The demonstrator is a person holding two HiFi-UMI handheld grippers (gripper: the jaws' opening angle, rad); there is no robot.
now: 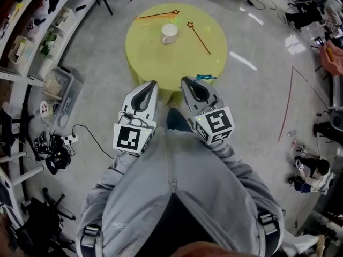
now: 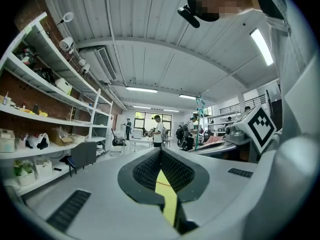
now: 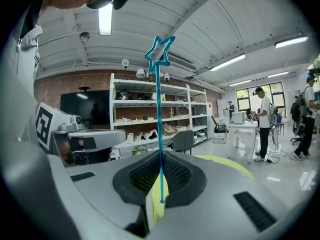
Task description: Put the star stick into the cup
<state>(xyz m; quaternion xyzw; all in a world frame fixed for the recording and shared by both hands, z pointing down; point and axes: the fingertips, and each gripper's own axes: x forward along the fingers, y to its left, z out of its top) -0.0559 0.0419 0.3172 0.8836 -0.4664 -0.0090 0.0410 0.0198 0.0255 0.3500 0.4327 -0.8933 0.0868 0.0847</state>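
A white cup stands on the round yellow table. Two thin star sticks lie beside it: an orange one behind and a dark red one to its right. My right gripper hovers at the table's near edge, shut on a blue star stick. In the right gripper view that blue star stick stands upright between the jaws, star on top. My left gripper hangs alongside, shut and empty, and its jaws show only a yellow sliver of table.
Shelving and a clear plastic bin line the left side, with cables on the floor below them. A red line runs across the floor on the right. People stand far off in the room.
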